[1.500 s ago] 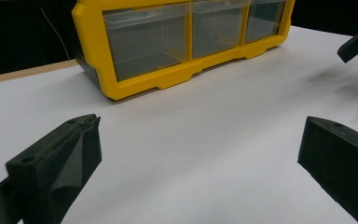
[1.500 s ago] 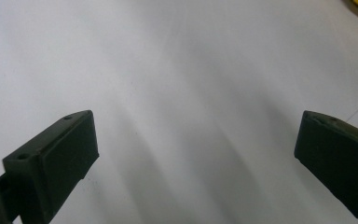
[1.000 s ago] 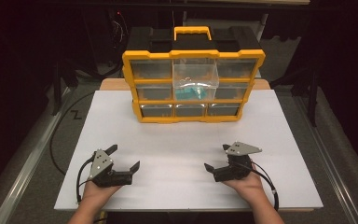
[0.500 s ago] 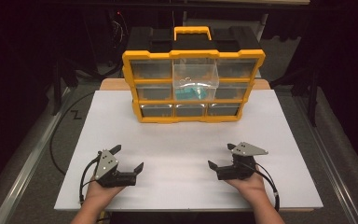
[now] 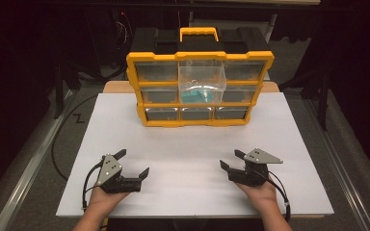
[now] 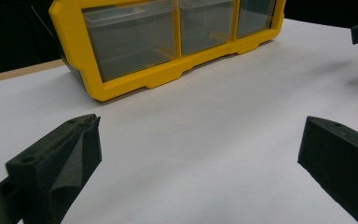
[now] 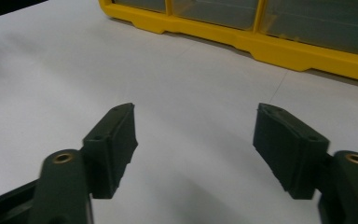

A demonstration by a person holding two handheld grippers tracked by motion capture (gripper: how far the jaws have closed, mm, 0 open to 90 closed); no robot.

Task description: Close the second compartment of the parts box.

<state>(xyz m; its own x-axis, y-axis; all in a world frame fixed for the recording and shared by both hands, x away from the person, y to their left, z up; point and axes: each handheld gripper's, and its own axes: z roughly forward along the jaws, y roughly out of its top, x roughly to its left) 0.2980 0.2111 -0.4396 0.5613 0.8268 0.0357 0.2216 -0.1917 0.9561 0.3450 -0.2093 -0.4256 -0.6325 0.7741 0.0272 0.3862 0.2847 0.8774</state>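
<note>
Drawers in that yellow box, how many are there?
8: one big drawer top centre, two left drawers stacked, two right drawers stacked, three in the bottom row.

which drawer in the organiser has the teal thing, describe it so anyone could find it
On the white table stands a yellow drawer organiser with a handle on top. Its large clear centre drawer, spanning the top two rows, is pulled out forward. It alone holds a teal object; the smaller drawers around it look empty.
</note>
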